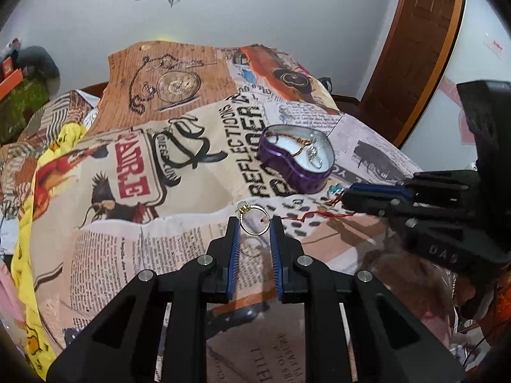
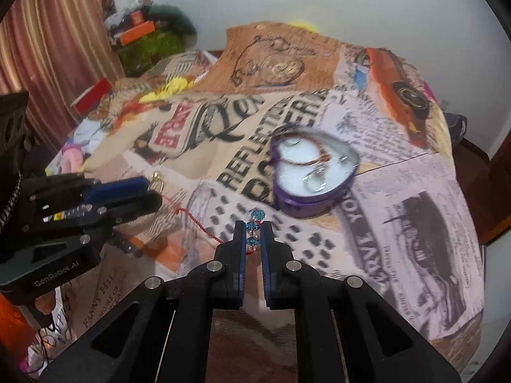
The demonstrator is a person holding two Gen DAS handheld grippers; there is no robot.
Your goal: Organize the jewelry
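Gold ring [image 1: 254,221], pale stone, pinched in left tool [image 1: 254,223].

Black grippers, blue-padded fingers [image 1: 234,249], silver screws.

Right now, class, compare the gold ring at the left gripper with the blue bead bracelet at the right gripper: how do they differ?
The gold ring is a rigid metal hoop with one pale stone; the blue bead bracelet is blue and clear beads on a red cord.

The ring sits at the very tips of the left gripper, which stands wider; the bracelet lies deeper in the right gripper, which looks pinched on it.

Both are outside the purple heart tin.
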